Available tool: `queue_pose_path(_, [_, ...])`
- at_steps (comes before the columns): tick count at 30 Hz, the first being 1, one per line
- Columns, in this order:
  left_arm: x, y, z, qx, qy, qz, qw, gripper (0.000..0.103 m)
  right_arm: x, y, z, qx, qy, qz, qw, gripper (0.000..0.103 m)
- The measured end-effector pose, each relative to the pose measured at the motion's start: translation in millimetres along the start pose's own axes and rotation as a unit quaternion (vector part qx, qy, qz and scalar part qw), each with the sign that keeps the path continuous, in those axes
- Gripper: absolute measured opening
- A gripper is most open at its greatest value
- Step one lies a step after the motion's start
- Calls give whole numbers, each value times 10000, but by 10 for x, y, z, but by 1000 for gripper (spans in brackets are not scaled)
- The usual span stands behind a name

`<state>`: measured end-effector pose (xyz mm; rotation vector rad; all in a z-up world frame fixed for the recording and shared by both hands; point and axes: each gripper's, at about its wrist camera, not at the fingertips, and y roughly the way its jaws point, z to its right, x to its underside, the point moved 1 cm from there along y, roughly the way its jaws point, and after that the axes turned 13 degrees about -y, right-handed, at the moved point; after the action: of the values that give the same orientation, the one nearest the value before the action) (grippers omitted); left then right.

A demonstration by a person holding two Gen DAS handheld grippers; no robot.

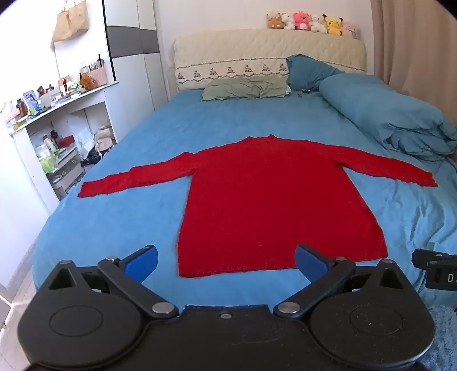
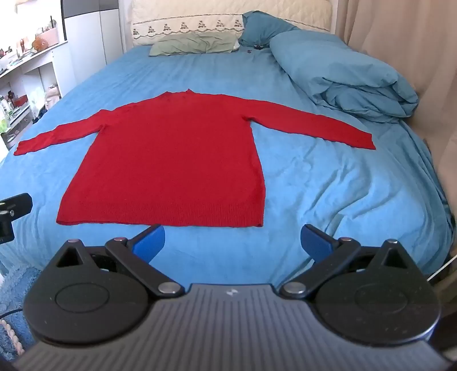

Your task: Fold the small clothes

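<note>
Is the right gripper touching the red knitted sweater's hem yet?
Apart. In the right wrist view the right gripper has its jaws wide open, with a strip of blue bedsheet showing between its fingertips and the red knitted sweater.

I see a bed with a blue sheet (image 1: 120,217) and a cream quilted headboard (image 1: 268,54), along whose top sits a row of plush toys (image 1: 312,23). At the head end lie a flat green pillow (image 1: 245,88) and a blue pillow (image 1: 308,71), with a rolled blue duvet (image 1: 391,117) along the right side beside a beige curtain (image 1: 411,42). To my left stands a white shelf unit (image 1: 60,120) crowded with bottles and small items, and a tan bag (image 1: 71,21) hangs above it.
</note>
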<state>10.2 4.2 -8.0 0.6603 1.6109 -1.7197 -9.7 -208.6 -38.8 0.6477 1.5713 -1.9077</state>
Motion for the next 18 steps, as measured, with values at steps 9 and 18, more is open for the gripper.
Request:
queue_pose_path(9, [-39,-15,25,-7,44,88,10000,103,-2,2,7,-19,2,0,10000,103])
queue_pose_path(18, [6,-34,34,-41,58,142,9999,103,15,0,-7,-26,-23,7,10000,103])
